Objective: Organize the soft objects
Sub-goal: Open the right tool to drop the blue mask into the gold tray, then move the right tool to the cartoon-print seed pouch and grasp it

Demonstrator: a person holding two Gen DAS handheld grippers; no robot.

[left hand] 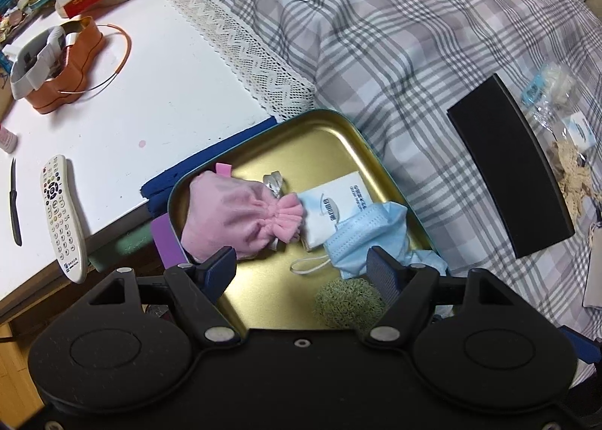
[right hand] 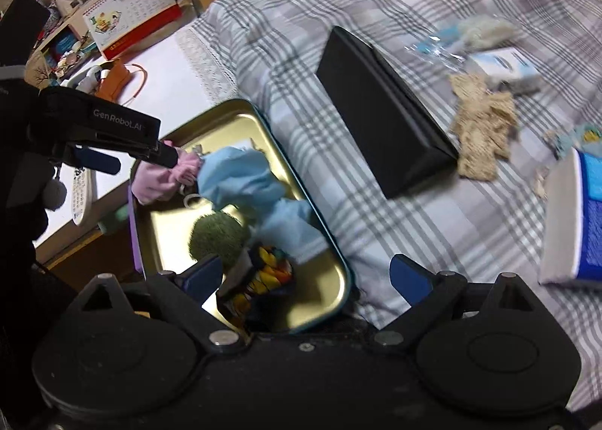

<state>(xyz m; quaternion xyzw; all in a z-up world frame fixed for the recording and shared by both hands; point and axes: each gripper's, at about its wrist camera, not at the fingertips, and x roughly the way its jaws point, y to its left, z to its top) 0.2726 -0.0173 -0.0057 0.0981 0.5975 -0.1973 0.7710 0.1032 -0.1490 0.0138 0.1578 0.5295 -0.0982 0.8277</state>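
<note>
2 grippers, left (left hand: 301,264) and right (right hand: 306,277), hang wide open and hold nothing above the tin (left hand: 327,136) with its pink pouch (left hand: 233,215) and mask (left hand: 368,238).

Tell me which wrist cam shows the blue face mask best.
Left wrist. The blue face mask lies sharp and unobstructed in the gold tray, ear loop visible, just ahead of the open left claw. The right wrist view shows it motion-blurred and bunched, with no loop detail clear.
</note>
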